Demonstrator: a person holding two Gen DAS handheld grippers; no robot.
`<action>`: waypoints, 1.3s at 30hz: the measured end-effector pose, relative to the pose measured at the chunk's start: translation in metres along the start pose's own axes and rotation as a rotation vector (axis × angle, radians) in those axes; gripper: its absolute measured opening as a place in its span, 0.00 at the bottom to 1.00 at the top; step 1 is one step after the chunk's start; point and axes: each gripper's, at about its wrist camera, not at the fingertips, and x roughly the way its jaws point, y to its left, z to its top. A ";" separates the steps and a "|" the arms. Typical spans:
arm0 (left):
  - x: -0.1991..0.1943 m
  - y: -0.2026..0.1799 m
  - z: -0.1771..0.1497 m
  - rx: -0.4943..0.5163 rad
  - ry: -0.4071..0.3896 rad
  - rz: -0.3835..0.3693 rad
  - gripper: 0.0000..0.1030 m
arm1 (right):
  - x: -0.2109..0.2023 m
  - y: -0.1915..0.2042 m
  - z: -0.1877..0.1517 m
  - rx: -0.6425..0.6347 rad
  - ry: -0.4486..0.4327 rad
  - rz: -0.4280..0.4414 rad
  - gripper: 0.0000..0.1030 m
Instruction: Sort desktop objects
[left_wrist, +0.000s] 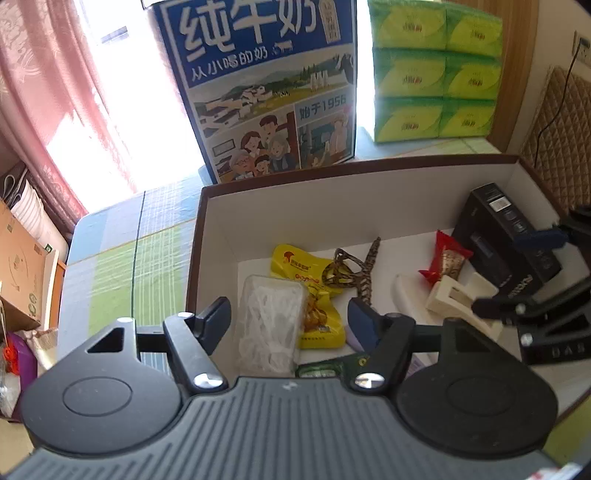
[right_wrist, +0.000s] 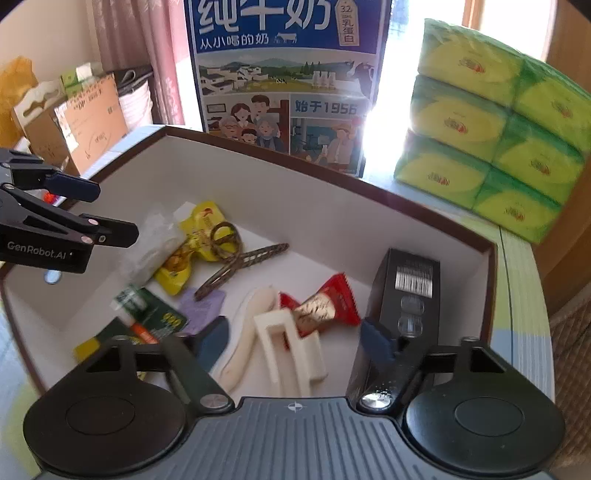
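A white box with a brown rim (left_wrist: 332, 170) (right_wrist: 325, 173) holds the sorted items: a clear floss-pick case (left_wrist: 267, 317), a yellow snack packet (left_wrist: 314, 295) (right_wrist: 192, 251), a patterned hair clip (left_wrist: 354, 266) (right_wrist: 236, 262), a red candy (left_wrist: 445, 258) (right_wrist: 325, 306), a cream claw clip (left_wrist: 461, 299) (right_wrist: 288, 354), a black carton (left_wrist: 506, 236) (right_wrist: 402, 306) and a green glue pack (right_wrist: 147, 314). My left gripper (left_wrist: 288, 321) (right_wrist: 114, 214) is open and empty above the box's left part. My right gripper (right_wrist: 295, 343) (left_wrist: 517, 269) is open and empty over the claw clip.
A blue milk carton case (left_wrist: 266, 85) (right_wrist: 288, 81) stands behind the box. A green tissue pack (left_wrist: 432, 70) (right_wrist: 498, 125) is at the back right. Cardboard boxes (right_wrist: 81, 122) and a pink curtain (left_wrist: 48, 92) lie left, beyond the checked tablecloth (left_wrist: 125, 258).
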 end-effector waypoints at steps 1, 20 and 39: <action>-0.004 0.000 -0.002 -0.008 -0.004 -0.004 0.69 | -0.004 0.001 -0.002 0.010 0.002 0.007 0.82; -0.097 -0.014 -0.061 -0.100 -0.051 0.018 0.95 | -0.082 0.020 -0.054 0.138 -0.022 0.014 0.98; -0.191 -0.044 -0.108 -0.147 -0.122 0.050 0.99 | -0.161 0.045 -0.096 0.133 -0.098 0.001 0.98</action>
